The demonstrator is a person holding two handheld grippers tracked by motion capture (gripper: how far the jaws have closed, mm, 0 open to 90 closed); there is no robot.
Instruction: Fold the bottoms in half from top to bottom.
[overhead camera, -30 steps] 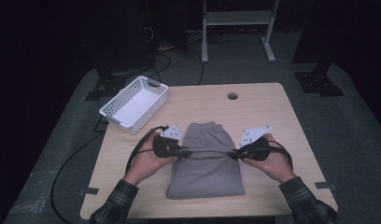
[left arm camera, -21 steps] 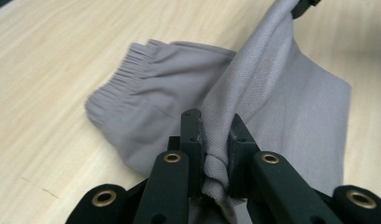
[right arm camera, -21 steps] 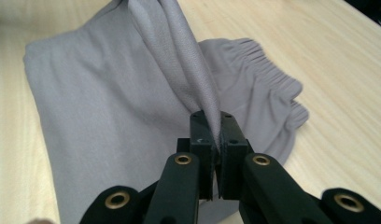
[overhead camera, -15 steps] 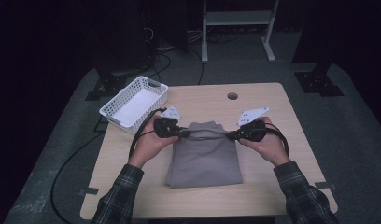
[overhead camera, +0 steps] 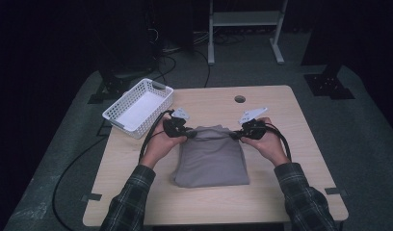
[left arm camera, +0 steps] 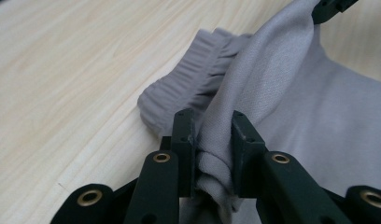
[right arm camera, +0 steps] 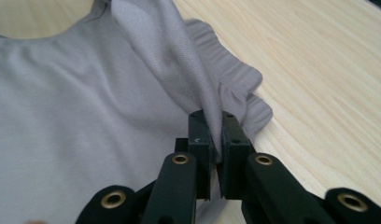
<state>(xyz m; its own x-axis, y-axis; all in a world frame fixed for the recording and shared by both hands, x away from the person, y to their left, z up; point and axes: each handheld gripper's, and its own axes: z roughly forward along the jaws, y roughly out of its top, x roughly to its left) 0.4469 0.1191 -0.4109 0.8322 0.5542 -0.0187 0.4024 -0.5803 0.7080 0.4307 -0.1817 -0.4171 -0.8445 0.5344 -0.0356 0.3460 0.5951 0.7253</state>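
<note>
A grey garment (overhead camera: 211,159) lies folded in the middle of the wooden table (overhead camera: 281,192). My left gripper (overhead camera: 187,133) is at its far left corner and my right gripper (overhead camera: 237,134) at its far right corner, with a taut strip of cloth stretched between them. In the left gripper view the jaws (left arm camera: 213,126) pinch a bunched fold of the grey cloth (left arm camera: 319,116) beside its elastic waistband (left arm camera: 188,88); they have just been opening a little, with the cloth still between them. In the right gripper view the jaws (right arm camera: 215,123) are shut tight on a thin fold of the cloth (right arm camera: 76,116).
A white plastic basket (overhead camera: 118,117) stands at the table's far left corner, close to my left hand. A small round hole (overhead camera: 240,99) sits near the table's far edge. Cables trail from both grippers, the left one running off the table.
Both hands have moved away from the person toward the far end of the garment, carrying the cloth edge with them. The garment now lies shorter and folded over.
</note>
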